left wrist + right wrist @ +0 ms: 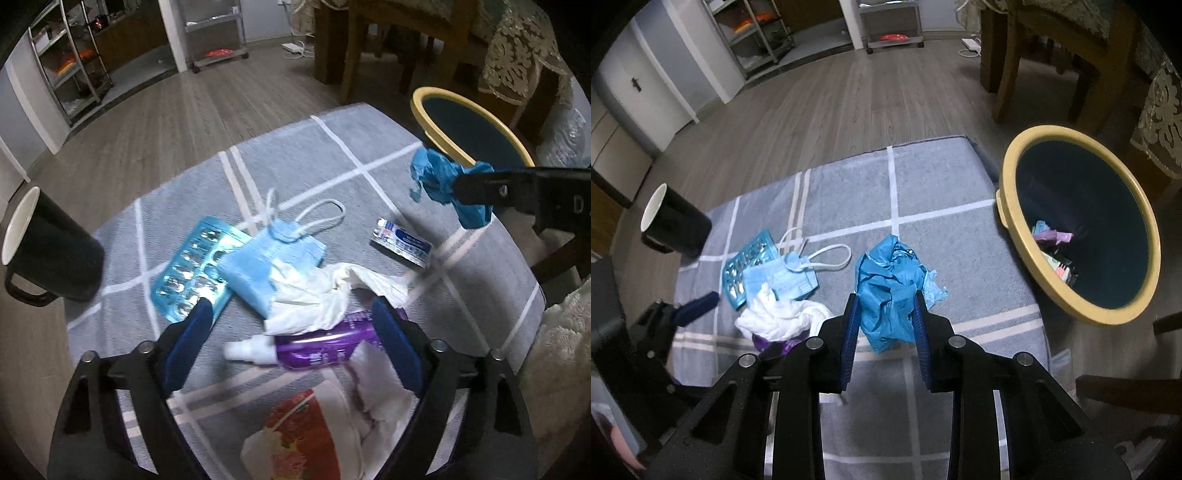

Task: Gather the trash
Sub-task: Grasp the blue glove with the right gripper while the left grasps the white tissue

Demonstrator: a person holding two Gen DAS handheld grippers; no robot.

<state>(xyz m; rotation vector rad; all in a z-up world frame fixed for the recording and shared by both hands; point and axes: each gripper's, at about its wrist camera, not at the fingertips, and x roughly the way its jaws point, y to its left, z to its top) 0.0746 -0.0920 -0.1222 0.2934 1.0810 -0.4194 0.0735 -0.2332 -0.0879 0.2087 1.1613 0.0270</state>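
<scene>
While the right gripper point(884, 321) has its jaws clamped on the crumpled blue bag point(886, 291) at centre frame, short of the bin point(1008, 221) at right, a loose fold may slip; the left gripper point(291, 325), jaws apart over the white tissue point(314, 295), could snag the purple bottle point(325, 345).

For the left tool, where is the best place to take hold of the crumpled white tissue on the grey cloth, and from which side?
Probably the raised, bunched middle of the white tissue, from above. It lies loosely over the purple bottle and against the blue face mask, so a low side approach would likely catch those. The open left tool already points steeply down over it.
</scene>
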